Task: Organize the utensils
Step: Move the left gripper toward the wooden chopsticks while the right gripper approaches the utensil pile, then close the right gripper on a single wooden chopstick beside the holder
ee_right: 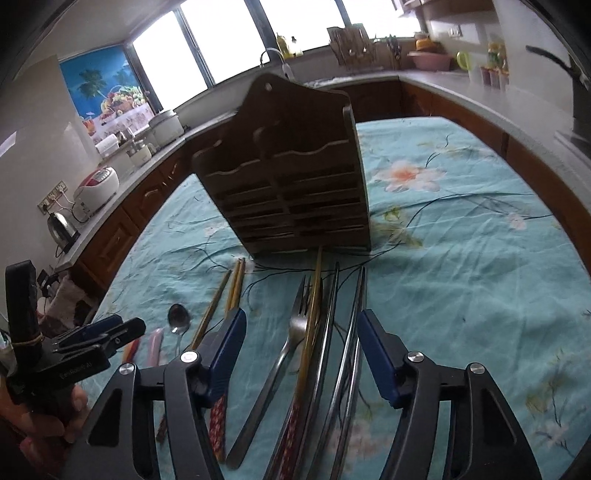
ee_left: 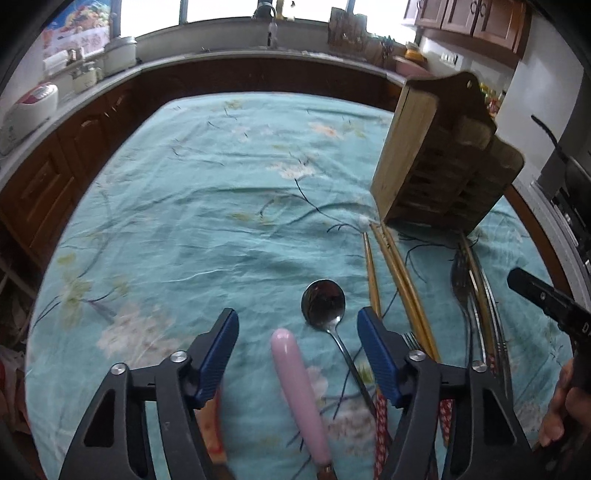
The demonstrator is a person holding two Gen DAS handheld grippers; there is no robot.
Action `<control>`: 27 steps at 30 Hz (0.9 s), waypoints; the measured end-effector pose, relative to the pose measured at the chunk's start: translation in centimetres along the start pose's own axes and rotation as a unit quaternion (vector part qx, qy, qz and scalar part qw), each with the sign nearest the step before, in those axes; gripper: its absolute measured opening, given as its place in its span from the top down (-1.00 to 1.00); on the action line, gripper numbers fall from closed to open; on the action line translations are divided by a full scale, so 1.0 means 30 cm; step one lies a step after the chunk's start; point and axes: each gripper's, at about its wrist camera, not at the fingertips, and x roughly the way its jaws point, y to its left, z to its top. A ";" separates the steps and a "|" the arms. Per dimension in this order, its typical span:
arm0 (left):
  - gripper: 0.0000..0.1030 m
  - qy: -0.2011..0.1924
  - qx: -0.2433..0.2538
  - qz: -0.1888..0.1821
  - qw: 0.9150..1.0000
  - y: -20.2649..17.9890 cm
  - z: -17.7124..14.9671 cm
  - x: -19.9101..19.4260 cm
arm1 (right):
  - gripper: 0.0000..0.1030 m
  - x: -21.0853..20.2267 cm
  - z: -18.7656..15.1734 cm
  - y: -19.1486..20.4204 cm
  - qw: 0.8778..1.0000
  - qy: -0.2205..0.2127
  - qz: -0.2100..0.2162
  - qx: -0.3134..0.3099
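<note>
A wooden utensil holder (ee_left: 439, 162) (ee_right: 291, 184) with slotted compartments stands on the teal floral cloth. In front of it lie wooden chopsticks (ee_left: 402, 291) (ee_right: 234, 288), a metal spoon (ee_left: 324, 303) (ee_right: 178, 317), a fork (ee_right: 295, 328) and steel chopsticks (ee_right: 347, 354). A pink-handled utensil (ee_left: 299, 398) lies between the fingers of my open, empty left gripper (ee_left: 296, 325). My open, empty right gripper (ee_right: 301, 325) hovers over the fork and steel chopsticks. The left gripper also shows in the right wrist view (ee_right: 107, 332).
The table (ee_left: 184, 221) is ringed by brown kitchen cabinets and a counter with a rice cooker (ee_right: 96, 188), a kettle (ee_right: 62, 227) and a sink tap (ee_left: 271, 33). A red-patterned item (ee_left: 212, 424) lies under the left finger.
</note>
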 end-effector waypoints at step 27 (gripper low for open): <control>0.96 0.003 0.042 -0.055 0.998 -0.046 0.076 0.071 | 0.85 0.175 0.113 -0.034 0.999 0.041 0.004 0.014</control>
